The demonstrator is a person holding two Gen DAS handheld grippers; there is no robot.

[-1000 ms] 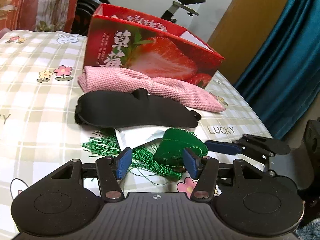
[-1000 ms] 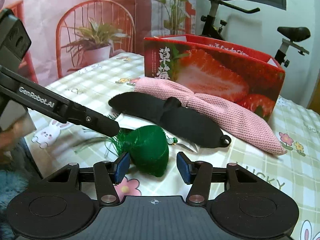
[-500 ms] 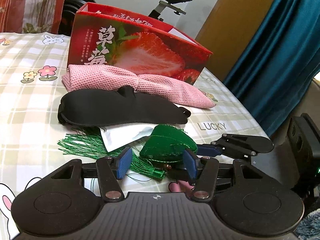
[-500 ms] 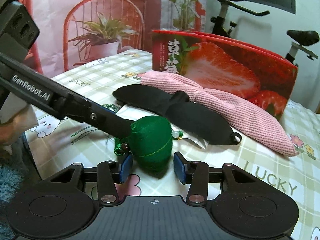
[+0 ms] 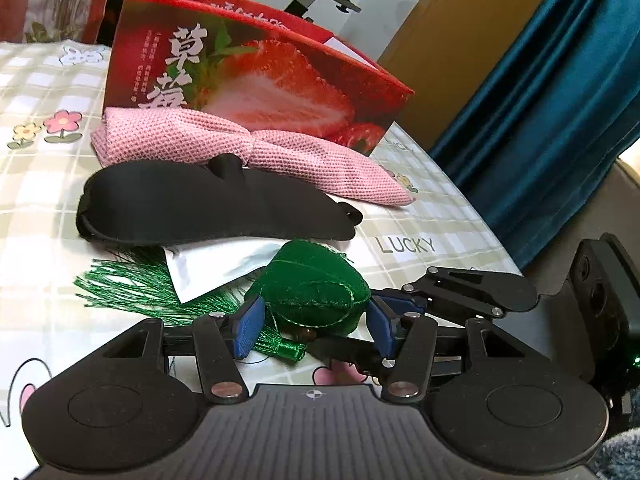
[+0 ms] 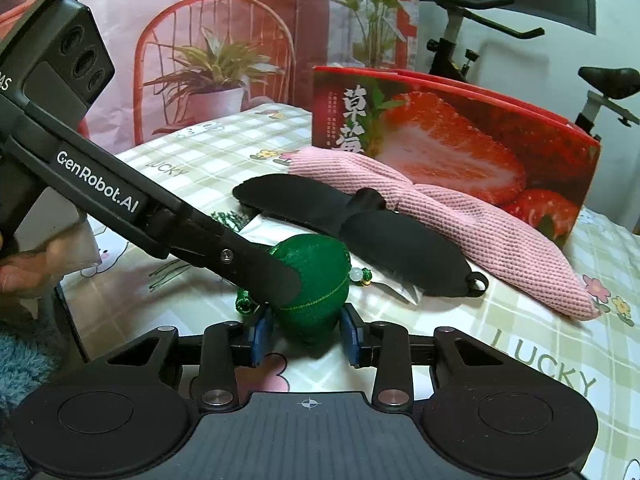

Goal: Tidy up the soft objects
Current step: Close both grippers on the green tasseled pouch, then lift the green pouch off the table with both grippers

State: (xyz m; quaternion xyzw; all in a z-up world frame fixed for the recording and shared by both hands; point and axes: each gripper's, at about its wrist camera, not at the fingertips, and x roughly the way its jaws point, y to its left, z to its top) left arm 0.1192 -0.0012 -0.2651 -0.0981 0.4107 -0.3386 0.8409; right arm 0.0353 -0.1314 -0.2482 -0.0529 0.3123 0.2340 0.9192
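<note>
Table (image 5: 36, 184) under checked cloth, flower and rabbit prints, "LUCKY" lettering. Teal curtain (image 5: 560, 100) hangs past table's right edge, wooden door panel (image 5: 436, 28) beside it. Exercise bike (image 6: 600, 92) stands behind far edge, against white wall (image 6: 520, 60). Printed backdrop (image 6: 220, 60) with red chair and potted plants beyond far left corner. Blue shaggy rug (image 6: 20, 360) on floor. Lighting dim, indoor.

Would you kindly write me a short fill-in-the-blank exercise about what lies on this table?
1. The black eye mask lies between the green pouch and the ____ cloth.
2. The red box behind them pictures a cut ____.
3. The green pouch has a ____ of green threads.
4. The word printed on the tablecloth near the mask is ____.

Missing words: pink; strawberry; tassel; LUCKY
</note>
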